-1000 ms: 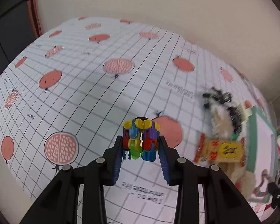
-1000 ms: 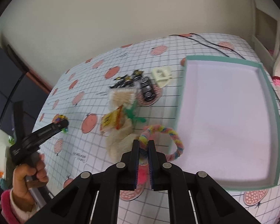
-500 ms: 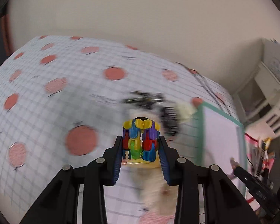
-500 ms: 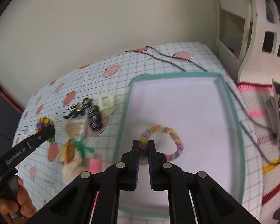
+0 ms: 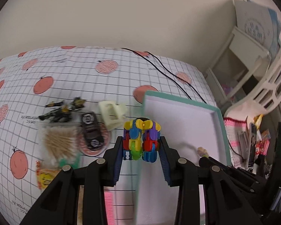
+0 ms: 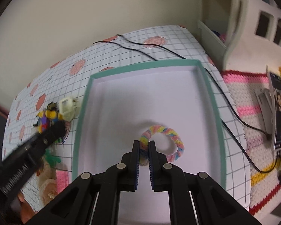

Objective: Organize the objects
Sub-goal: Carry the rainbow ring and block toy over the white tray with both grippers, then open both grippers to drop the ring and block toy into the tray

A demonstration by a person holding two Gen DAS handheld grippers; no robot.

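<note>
Braided ring (image 6: 163, 142), a soft loop of pastel yarn, hangs from the right gripper (image 6: 144, 150), whose jaws are pressed almost together on the ring's near-left arc. It hangs above the floor of the teal-rimmed tray (image 6: 213, 101), in its near-right part. It looks light and limp; a pinch across one strand suffices, and it may sag or swing on release. The right gripper points steeply downward into the tray.

Block toy (image 5: 140, 140), a cluster of interlocked coloured plastic pieces, is clamped between the pads of the left gripper (image 5: 140, 150) by its two flat sides. It appears rigid and light, but the links may flex or separate under excess force. The left gripper tilts downward above the tray's left rim, with the remaining clutter on the table (image 5: 69, 78) to its left
</note>
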